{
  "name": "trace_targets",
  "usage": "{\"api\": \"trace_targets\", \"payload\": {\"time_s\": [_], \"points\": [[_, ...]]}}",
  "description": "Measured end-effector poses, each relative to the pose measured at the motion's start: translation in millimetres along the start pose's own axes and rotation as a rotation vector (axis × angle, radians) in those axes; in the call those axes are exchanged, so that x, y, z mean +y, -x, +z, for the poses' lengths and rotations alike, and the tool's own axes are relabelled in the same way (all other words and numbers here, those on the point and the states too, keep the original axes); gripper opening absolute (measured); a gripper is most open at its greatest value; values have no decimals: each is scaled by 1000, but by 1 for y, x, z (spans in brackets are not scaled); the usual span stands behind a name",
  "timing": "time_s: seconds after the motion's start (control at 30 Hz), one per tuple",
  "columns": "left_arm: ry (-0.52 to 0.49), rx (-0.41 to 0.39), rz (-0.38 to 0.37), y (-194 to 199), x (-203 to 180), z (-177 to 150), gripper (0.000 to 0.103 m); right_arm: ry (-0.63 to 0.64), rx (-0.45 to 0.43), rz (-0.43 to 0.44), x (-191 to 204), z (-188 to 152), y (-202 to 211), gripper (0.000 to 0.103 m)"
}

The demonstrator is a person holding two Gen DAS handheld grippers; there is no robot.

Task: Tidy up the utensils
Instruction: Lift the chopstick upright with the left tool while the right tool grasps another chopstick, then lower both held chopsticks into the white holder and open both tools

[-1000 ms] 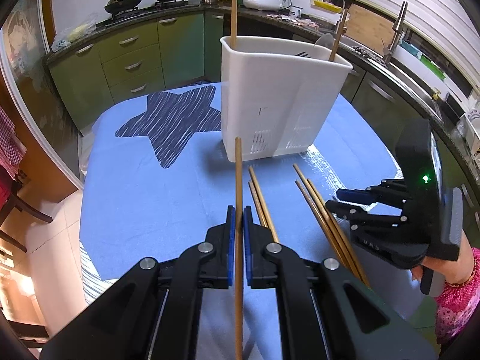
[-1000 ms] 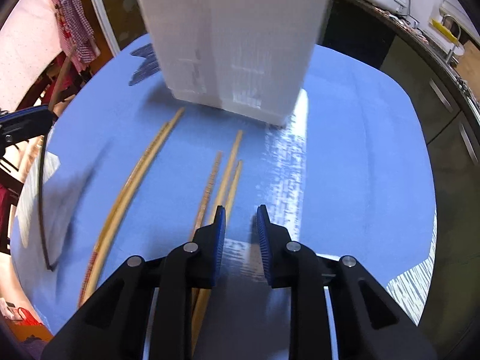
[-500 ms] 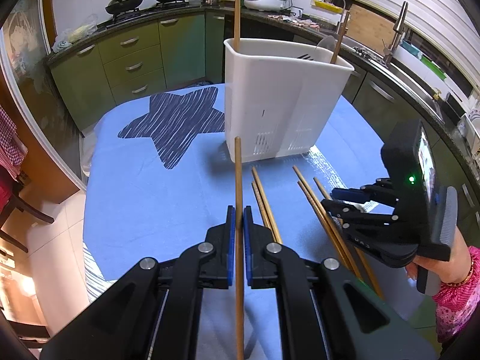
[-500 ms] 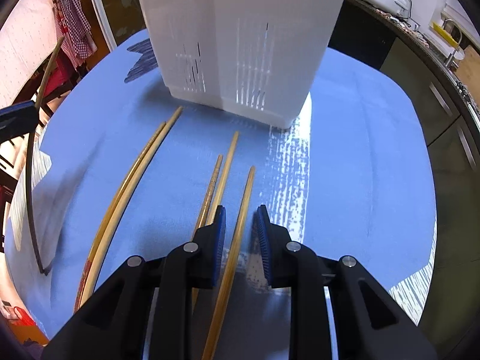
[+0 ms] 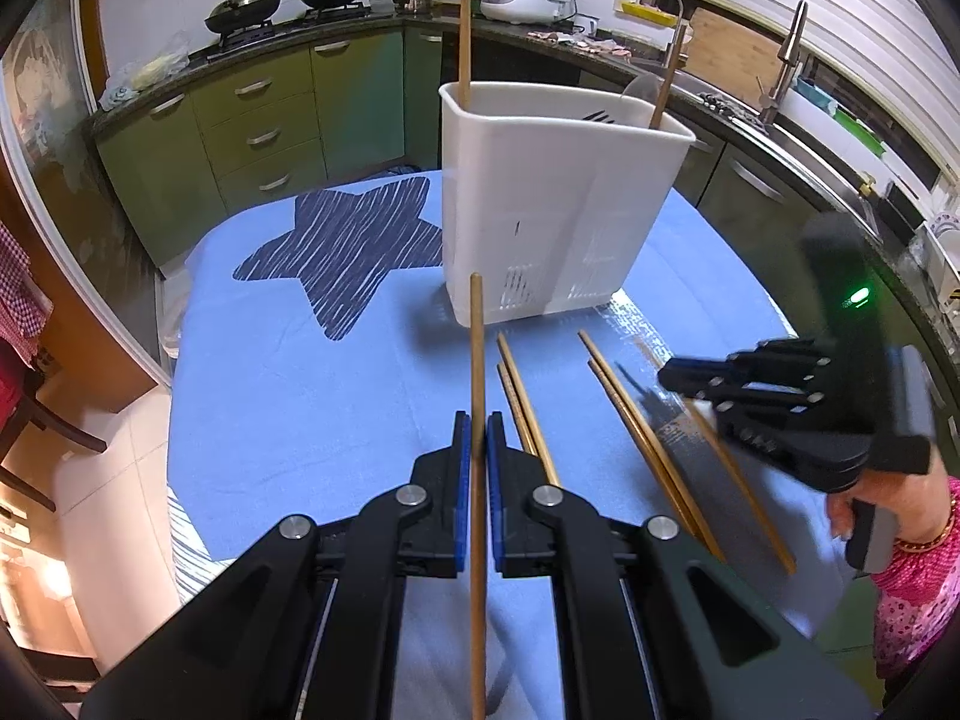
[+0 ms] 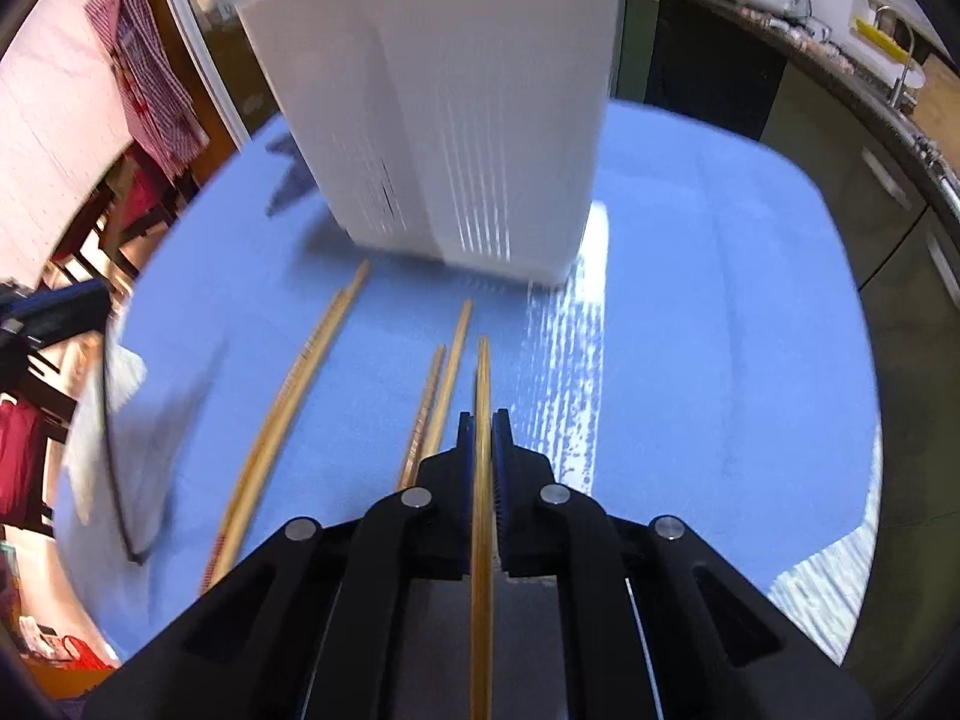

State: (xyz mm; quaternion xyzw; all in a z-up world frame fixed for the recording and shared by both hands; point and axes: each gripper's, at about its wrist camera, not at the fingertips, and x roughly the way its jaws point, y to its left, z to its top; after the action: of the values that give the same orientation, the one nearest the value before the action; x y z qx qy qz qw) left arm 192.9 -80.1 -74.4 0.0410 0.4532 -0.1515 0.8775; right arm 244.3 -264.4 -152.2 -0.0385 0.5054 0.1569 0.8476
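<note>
Worktop (image 5: 288,420) under a smooth blue cloth with a dark striped star (image 5: 351,252). White plastic caddy (image 5: 558,210), tall, rounded corners, slotted low on the walls, stands upright on the cloth; a few wooden handles stick up from it

Left hand-held gripper (image 5: 478,450): black frame, blue pads, clamped on a dark brown chopstick (image 5: 477,360), a thin straight rod running forward between the jaws, tip short of the caddy's base

Right hand-held gripper (image 6: 482,438): jaws have just closed onto a pale bamboo chopstick (image 6: 482,384), now pinched between the pads and pointing toward the caddy

Four more chopsticks (image 6: 288,396) lie loose on the cloth in two pairs, just left of the gripped one in the right view, which is blurred

Only the left view shows the caddy's open top, the green cabinets (image 5: 252,120) behind, and the person's hand (image 5: 888,498) in a pink sleeve gripping the right tool's handle, tool tilted downward
</note>
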Motion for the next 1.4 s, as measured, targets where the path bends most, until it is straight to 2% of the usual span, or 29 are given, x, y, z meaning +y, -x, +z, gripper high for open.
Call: {"api": "trace_targets", "payload": {"time_s": [0.23,0.57,1.0,1.4], "points": [[-16,-39,-13,20,-5,0,5,-10,-145,31,-3,2,70,6],[-39,-95,-35,54,-12,-7,5,-7,-258,53,-7,-16,141,6],[-47,-160,-37,93,-12,-14,5,-8,-325,60,-2,-32,175,6],[-65,-210,-51,109,-17,6,5,-13,-415,65,-4,-10,205,6]]}}
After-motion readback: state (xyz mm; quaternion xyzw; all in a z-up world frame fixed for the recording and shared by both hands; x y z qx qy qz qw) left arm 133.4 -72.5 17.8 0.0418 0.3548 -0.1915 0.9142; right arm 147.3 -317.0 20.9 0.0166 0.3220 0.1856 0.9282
